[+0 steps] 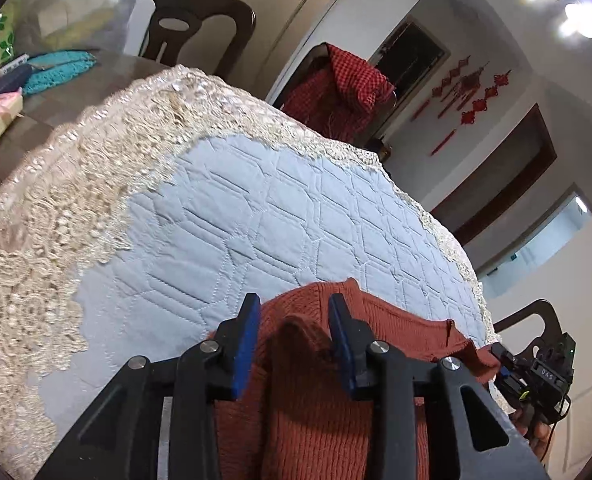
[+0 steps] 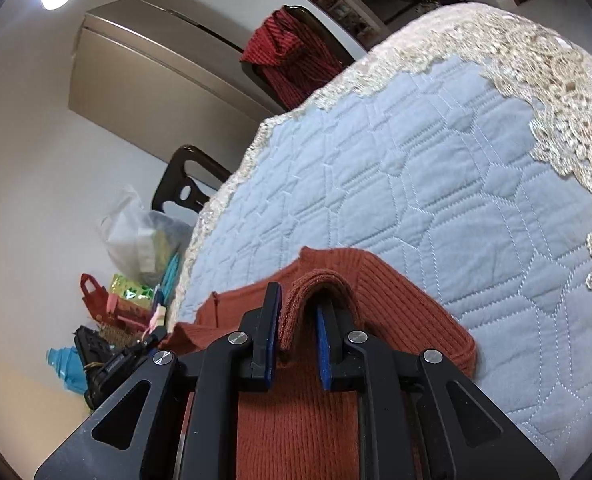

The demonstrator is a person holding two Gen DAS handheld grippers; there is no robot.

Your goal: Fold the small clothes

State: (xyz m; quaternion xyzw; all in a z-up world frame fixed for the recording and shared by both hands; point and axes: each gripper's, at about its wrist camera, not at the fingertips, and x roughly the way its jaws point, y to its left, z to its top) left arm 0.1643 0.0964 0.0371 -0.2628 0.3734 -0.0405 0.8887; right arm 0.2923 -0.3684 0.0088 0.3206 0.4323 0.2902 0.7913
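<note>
The rust-red ribbed knit sweater (image 1: 376, 332) lies low in frame, collar pointing up-frame over the pale blue quilted cover (image 1: 256, 208); the left gripper (image 1: 294, 344) and the right gripper (image 2: 298, 332) each have jaws spread around a raised fold.

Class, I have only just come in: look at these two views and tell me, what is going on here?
A person is folding a rust-red knitted garment on a blue quilted cloth with a lace edge. Each hand holds a gripper. The left gripper and the right gripper each have a raised fold of the knit between open fingers, not clamped tight. The rest of the garment lies on the cloth.
</note>
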